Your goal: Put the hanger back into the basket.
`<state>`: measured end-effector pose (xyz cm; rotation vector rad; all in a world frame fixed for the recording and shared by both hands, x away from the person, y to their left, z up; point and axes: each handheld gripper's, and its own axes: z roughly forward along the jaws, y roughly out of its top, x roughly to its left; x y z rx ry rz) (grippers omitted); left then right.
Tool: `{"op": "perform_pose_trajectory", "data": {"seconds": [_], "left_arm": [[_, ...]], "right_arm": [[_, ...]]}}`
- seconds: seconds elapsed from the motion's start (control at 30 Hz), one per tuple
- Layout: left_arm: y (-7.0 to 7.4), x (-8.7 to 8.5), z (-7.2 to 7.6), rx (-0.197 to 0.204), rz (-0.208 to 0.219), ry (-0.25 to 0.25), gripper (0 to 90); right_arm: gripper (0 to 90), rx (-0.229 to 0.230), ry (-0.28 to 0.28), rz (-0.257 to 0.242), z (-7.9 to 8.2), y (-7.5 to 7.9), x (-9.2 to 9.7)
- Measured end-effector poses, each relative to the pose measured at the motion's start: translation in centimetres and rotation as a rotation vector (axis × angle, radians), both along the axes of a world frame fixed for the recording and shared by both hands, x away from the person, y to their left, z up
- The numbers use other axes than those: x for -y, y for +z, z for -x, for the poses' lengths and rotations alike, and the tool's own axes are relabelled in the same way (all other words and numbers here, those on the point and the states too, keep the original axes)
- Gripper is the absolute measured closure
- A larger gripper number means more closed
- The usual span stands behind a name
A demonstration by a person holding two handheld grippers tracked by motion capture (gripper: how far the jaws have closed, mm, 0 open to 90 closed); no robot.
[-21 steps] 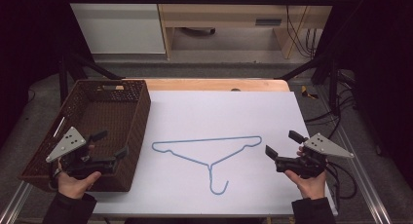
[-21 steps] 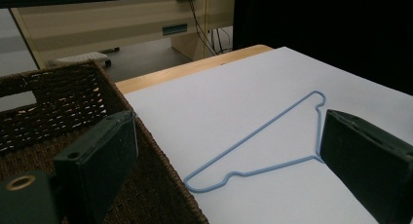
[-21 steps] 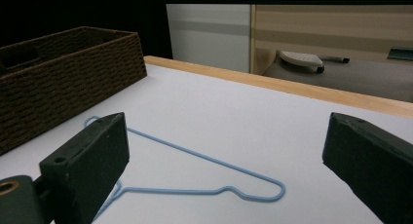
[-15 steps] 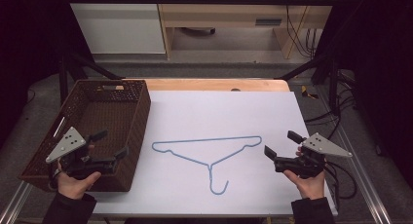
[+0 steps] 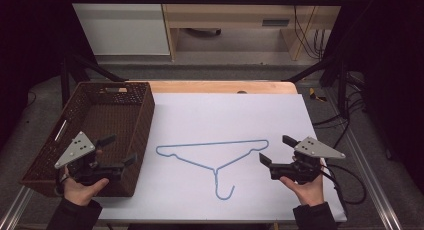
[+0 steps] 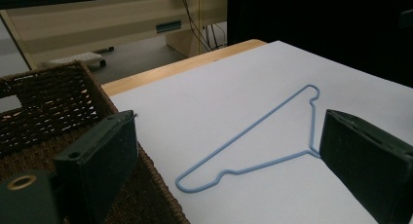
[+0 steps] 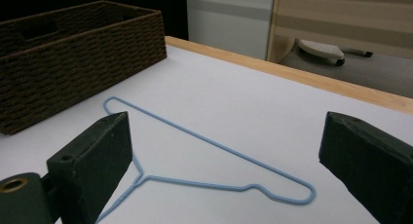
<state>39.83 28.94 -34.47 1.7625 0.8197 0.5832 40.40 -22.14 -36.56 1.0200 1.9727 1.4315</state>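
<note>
A thin blue wire hanger [image 5: 215, 157] lies flat on the white table top [image 5: 230, 115], its hook pointing toward the person. The same hanger [image 6: 253, 141] stretches ahead between the jaws in the left gripper view, and the hanger [image 7: 209, 160] lies close in front in the right gripper view. My left gripper [image 5: 120, 151] is open above the near right corner of the wicker basket [image 5: 95, 120], left of the hanger. My right gripper [image 5: 276, 150] is open, just right of the hanger's right end, holding nothing.
The dark brown wicker basket [image 7: 73, 53] fills the table's left side and looks empty. A wooden edge [image 5: 220, 86] runs along the table's far side. Cables [image 5: 345, 185] trail off the right gripper past the table's right rim.
Both grippers stay nearly still. The right gripper has edged slightly left toward the hanger's end. The hanger has not moved.
</note>
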Motion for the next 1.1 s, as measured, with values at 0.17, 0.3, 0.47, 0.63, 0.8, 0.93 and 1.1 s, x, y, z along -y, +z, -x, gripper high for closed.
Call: {"op": "perform_pose_trajectory", "data": {"seconds": [0.17,0.3,0.47,0.63,0.8,0.93,1.1], "left_arm": [[-0.2,0.5,0.0,-0.004,-0.01,-0.009,6.7],[-0.2,0.6,0.0,-0.003,-0.016,-0.013,6.7],[-0.4,0.9,0.0,-0.007,-0.021,-0.018,6.7],[-0.5,1.3,0.0,-0.008,-0.03,-0.03,6.8],[-0.6,1.5,0.0,-0.011,-0.035,-0.036,6.8],[-0.7,1.5,-0.1,-0.015,-0.033,-0.037,6.9],[-0.9,1.7,-0.1,-0.019,-0.04,-0.042,7.0]], "right_arm": [[7.2,-0.018,0.036,0.024,-0.2,0.0,-1.8],[8.2,-0.041,0.06,0.051,-0.8,-0.2,-3.4],[10.6,-0.074,0.112,0.097,-1.5,-0.6,-5.5],[14.0,-0.119,0.165,0.16,-2.9,-1.5,-8.1],[18.2,-0.159,0.2,0.202,-4.5,-2.8,-10.4],[20.4,-0.187,0.232,0.246,-5.5,-3.8,-11.9],[23.6,-0.214,0.245,0.269,-6.5,-5.2,-13.3]]}}
